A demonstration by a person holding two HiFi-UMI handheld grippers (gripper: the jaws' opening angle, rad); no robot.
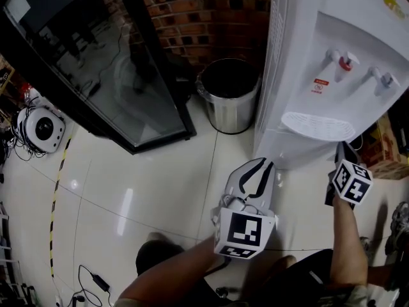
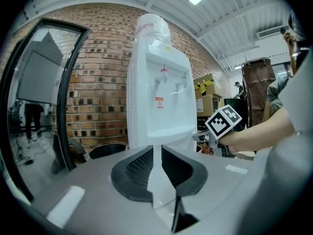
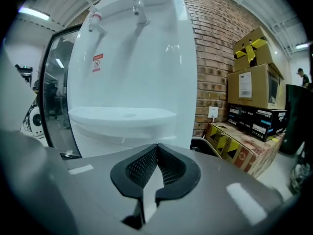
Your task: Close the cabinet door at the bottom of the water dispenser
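Note:
The white water dispenser [image 1: 319, 62] stands against the brick wall, with two taps over a drip tray [image 1: 317, 126]. Its lower front [image 3: 98, 141] shows below the tray as a white panel; I cannot make out how the cabinet door stands. My left gripper [image 1: 265, 165] hovers in front of the dispenser's base, jaws a narrow gap apart [image 2: 157, 153], nothing between them. My right gripper [image 1: 340, 149] is at the dispenser's lower right, just under the tray, jaws shut and empty [image 3: 156, 148]. It also shows in the left gripper view [image 2: 198, 137], held level near the dispenser's front.
A steel trash bin [image 1: 230, 94] stands left of the dispenser. A black-framed glass panel [image 1: 108, 62] leans at the left, a round white device [image 1: 41, 128] beyond it. Cardboard boxes [image 3: 254, 77] are stacked right of the dispenser, by a wall socket [image 3: 213, 112]. Cables lie on the tiled floor.

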